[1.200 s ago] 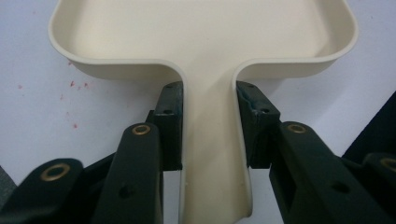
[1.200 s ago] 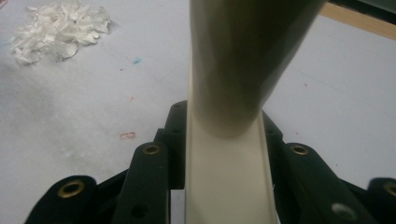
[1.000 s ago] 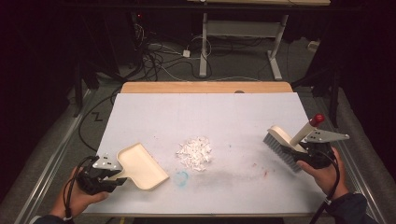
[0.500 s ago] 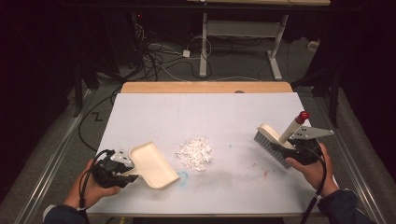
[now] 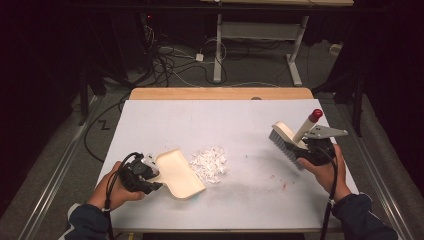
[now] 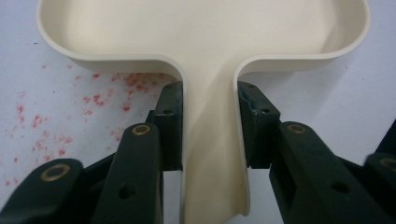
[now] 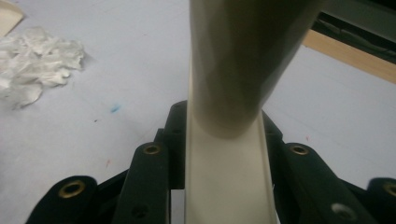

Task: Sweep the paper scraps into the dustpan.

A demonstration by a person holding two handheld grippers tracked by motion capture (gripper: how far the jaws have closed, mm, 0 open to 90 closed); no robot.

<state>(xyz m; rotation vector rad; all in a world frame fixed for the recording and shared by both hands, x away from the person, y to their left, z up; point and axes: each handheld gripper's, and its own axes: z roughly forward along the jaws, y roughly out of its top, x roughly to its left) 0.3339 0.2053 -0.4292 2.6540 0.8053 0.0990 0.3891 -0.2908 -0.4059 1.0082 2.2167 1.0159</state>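
Brush (image 7: 243,65) bristles off-frame, handle blurred.

Beyond the far edge of the white table (image 5: 240,120): tangled cables (image 5: 170,60) on dark floor, white desk legs (image 5: 295,55). Along that edge, wooden strip (image 5: 200,93). Near right, red specks (image 5: 284,185).

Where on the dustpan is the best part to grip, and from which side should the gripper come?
Grip the dustpan by its narrow handle stub, coming from the closed rear side, opposite the paper scraps. The handle is slim enough for both jaws, as the left gripper shows; the tray itself is too wide.
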